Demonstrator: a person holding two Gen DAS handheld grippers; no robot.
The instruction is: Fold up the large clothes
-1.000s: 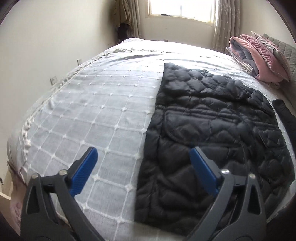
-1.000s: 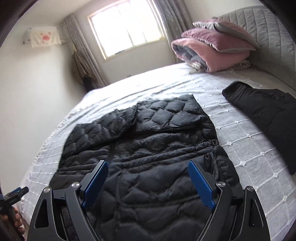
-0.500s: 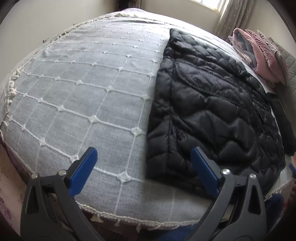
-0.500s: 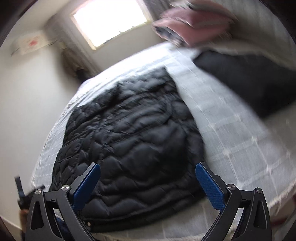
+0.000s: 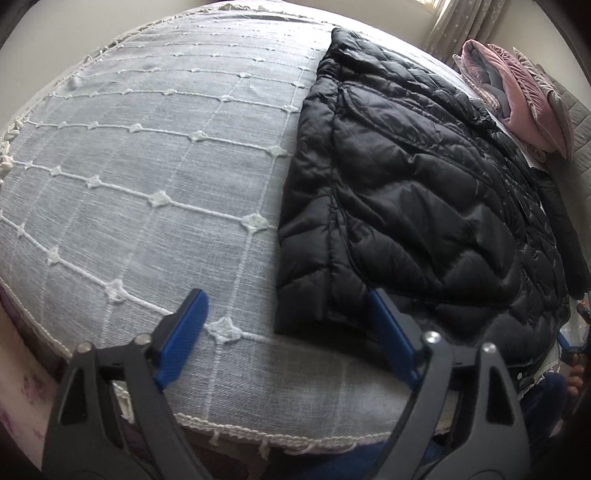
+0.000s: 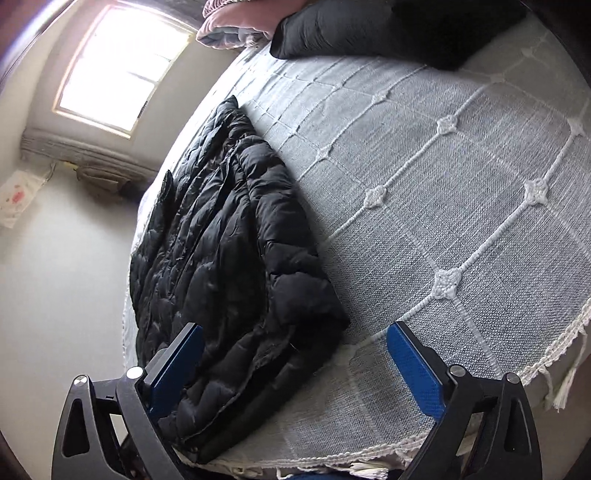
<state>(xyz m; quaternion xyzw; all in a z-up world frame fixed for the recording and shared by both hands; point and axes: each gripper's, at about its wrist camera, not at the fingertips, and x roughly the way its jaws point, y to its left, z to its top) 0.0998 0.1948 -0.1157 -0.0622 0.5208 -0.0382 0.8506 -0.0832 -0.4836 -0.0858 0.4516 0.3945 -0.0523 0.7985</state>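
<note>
Left wrist view: the black quilted jacket lies flat on the grey bedspread, its hem toward the near edge of the bed. The left gripper hangs over the jacket's near left corner, its jaws closing yet apart, with the corner's edge showing between the blue pads and not pinched. To do this well, the lower pad should slide under the hem so that every padded layer is caught, not only the top shell. At the far right edge a bit of blue shows, probably the other tool, though it is too small to be sure.

Right wrist view: the right gripper stands wide, its jaws easing in slightly, nothing pressed between them; the jacket's other near corner lies inside the gap. It should bite at a matching depth, so both corners lift evenly and the fold lands straight. A second dark garment lies well apart, near the pink bedding.
</note>
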